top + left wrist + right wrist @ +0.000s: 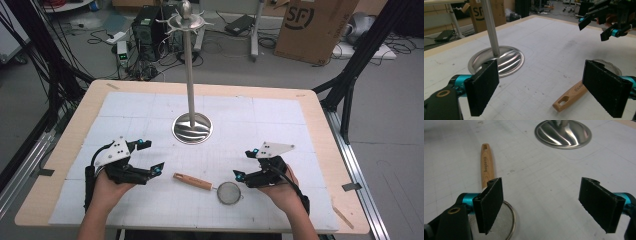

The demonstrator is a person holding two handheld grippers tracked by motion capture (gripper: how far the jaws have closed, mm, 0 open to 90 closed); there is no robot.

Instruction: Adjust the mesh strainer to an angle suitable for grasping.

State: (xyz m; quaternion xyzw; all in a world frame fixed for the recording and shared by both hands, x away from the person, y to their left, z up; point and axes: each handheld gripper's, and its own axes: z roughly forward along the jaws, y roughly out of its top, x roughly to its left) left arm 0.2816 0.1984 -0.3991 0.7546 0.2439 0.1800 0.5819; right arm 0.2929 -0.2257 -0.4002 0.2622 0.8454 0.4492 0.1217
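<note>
A small mesh strainer (229,192) with a wooden handle (192,181) lies flat on the white mat near the front, between my two grippers. A tall metal stand (189,65) with hooks at its top rises from a round shiny base (192,128) at the mat's middle. My left gripper (151,156) hovers open just left of the handle's end; the handle (570,97) lies under its right jaw. My right gripper (246,164) hovers open just right of the strainer; the mesh bowl (504,222) sits beneath its left jaw, with the handle (486,164) pointing away. Both grippers hold nothing.
The white gridded mat (260,120) covers a wooden table (75,125). Beyond the far edge are a cardboard box (315,27), computer gear and cables on the floor. Black frame legs (350,75) stand at the right.
</note>
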